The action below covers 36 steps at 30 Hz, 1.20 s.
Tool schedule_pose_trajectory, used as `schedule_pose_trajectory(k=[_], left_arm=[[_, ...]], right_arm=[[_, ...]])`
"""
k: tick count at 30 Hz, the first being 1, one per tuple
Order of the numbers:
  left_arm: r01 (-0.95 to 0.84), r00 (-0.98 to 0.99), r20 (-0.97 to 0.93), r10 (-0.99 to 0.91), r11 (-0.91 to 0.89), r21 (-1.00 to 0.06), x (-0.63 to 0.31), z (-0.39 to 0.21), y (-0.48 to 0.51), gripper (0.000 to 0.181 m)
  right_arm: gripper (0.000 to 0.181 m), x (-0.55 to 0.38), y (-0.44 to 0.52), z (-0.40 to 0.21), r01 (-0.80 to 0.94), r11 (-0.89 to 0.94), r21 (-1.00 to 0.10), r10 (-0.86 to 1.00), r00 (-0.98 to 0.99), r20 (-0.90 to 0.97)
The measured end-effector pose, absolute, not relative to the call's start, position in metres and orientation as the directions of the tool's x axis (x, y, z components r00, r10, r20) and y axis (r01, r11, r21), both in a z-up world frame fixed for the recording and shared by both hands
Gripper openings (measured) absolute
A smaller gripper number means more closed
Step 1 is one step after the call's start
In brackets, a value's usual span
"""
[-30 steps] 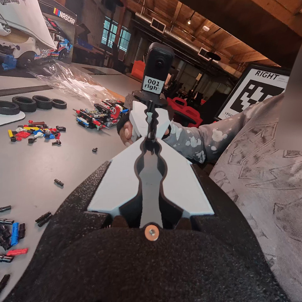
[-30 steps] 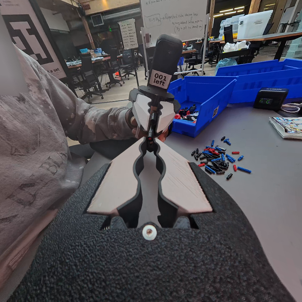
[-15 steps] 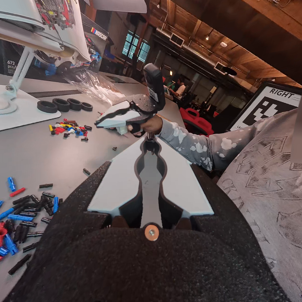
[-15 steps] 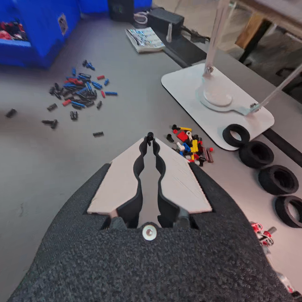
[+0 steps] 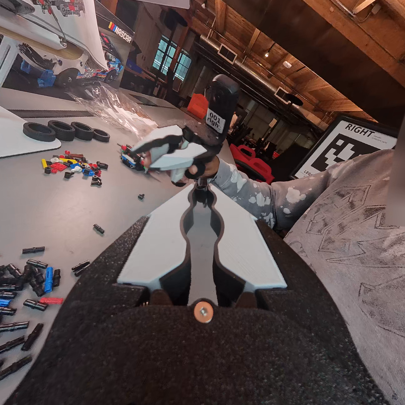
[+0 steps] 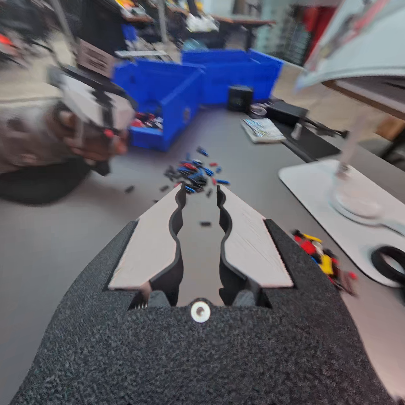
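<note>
My left gripper (image 5: pixel 201 186) is shut on a small black pin (image 5: pixel 201 188), held above the grey table (image 5: pixel 65 219). It also shows, blurred, at the upper left of the right wrist view (image 6: pixel 105 129). My right gripper (image 6: pixel 199 187) is open and empty, low over the table and pointing at a pile of black, blue and red pins (image 6: pixel 195 173). A small black piece (image 6: pixel 206 224) lies on the table between its fingers. In the left wrist view the right gripper (image 5: pixel 141 158) is open, just beyond my left fingertips and in front of a partly built model (image 5: pixel 131 158).
Several black tyres (image 5: pixel 65 131) sit by a white stand base (image 6: pixel 328 208). Small coloured parts (image 5: pixel 74 166) and more pins (image 5: pixel 32 282) are scattered. Blue bins (image 6: pixel 166 105), a booklet (image 6: pixel 263 130) and a clear plastic bag (image 5: pixel 114 109) lie farther off. My hands' fingertips stand some 10 centimeters from each other.
My right gripper swung away from the left one, went down over the table and opened; the black piece it held half a second ago is out of it. The left stays shut on its pin.
</note>
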<state>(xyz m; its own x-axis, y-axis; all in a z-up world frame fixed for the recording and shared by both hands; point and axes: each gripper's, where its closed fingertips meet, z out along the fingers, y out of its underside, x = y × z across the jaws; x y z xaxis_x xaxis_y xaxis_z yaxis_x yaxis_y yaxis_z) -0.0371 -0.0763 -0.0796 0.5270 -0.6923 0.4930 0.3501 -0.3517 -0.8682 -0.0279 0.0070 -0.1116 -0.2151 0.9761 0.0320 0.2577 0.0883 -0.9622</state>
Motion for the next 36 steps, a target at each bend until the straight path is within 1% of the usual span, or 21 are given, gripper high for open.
schedule_pose_trajectory(k=[2,3,7,11,18,23,24,25,26,27,29,31,32,34,36], left_arm=[[0.363,0.498,0.504,-0.705,-0.358,-0.860,-0.033,-0.079,-0.077,0.005],[0.363,0.488,0.507,-0.710,-0.364,-0.858,-0.031,-0.079,-0.078,0.005],[0.336,0.475,0.497,-0.726,-0.373,-0.865,-0.021,-0.081,-0.080,0.005],[0.328,0.467,0.495,-0.733,-0.376,-0.867,-0.018,-0.081,-0.082,0.005],[0.328,0.461,0.482,-0.746,-0.361,-0.873,-0.016,-0.077,-0.084,0.004],[0.298,0.532,0.430,-0.729,-0.314,-0.901,-0.023,-0.073,-0.079,0.004],[0.335,0.552,0.429,-0.715,-0.281,-0.899,-0.034,-0.067,-0.079,0.005],[0.441,0.569,0.454,-0.686,-0.211,-0.872,-0.064,-0.050,-0.080,0.004],[0.495,0.606,0.462,-0.647,-0.148,-0.856,-0.096,-0.038,-0.084,0.001],[0.443,0.671,0.405,-0.622,-0.101,-0.891,-0.106,-0.035,-0.089,0.000],[0.338,0.701,0.327,-0.633,-0.109,-0.935,-0.084,-0.040,-0.088,0.005],[0.343,0.681,0.353,-0.642,-0.146,-0.928,-0.067,-0.046,-0.081,0.005],[0.361,0.664,0.374,-0.648,-0.160,-0.919,-0.066,-0.046,-0.080,0.005],[0.363,0.686,0.383,-0.619,-0.165,-0.917,-0.075,-0.051,-0.077,0.004],[0.386,0.679,0.404,-0.614,-0.170,-0.907,-0.079,-0.053,-0.078,0.005]], right_arm=[[0.023,-0.024,-0.037,-0.089,0.135,0.052,-0.989,0.924,-0.383,-0.004],[0.021,-0.023,-0.053,-0.083,0.109,0.047,-0.993,0.901,-0.435,-0.005],[0.018,-0.021,-0.082,-0.077,0.085,0.044,-0.995,0.853,-0.521,-0.006],[0.006,-0.021,-0.085,-0.079,0.087,0.042,-0.995,0.849,-0.528,-0.010],[0.003,-0.018,-0.087,-0.075,0.072,0.035,-0.997,0.831,-0.556,-0.011],[0.003,-0.020,-0.079,-0.074,0.079,0.023,-0.997,0.835,-0.549,-0.024],[0.002,-0.013,-0.071,-0.070,0.067,0.010,-0.998,0.834,-0.551,-0.029],[0.002,-0.004,-0.054,-0.062,0.047,-0.030,-0.998,0.848,-0.527,-0.050],[0.001,0.005,-0.037,-0.061,0.051,-0.023,-0.998,0.868,-0.495,-0.046],[0.001,0.007,-0.027,-0.066,0.085,0.017,-0.996,0.887,-0.461,-0.024],[0.003,-0.001,-0.021,-0.104,0.265,0.133,-0.955,0.904,-0.428,0.007],[0.003,-0.012,-0.015,-0.157,0.453,0.278,-0.847,0.914,-0.395,0.089],[0.003,-0.015,-0.013,-0.178,0.519,0.322,-0.792,0.915,-0.385,0.120],[0.003,-0.024,-0.015,-0.199,0.574,0.366,-0.733,0.914,-0.371,0.166],[0.003,-0.039,-0.019,-0.206,0.589,0.392,-0.706,0.911,-0.356,0.209]])
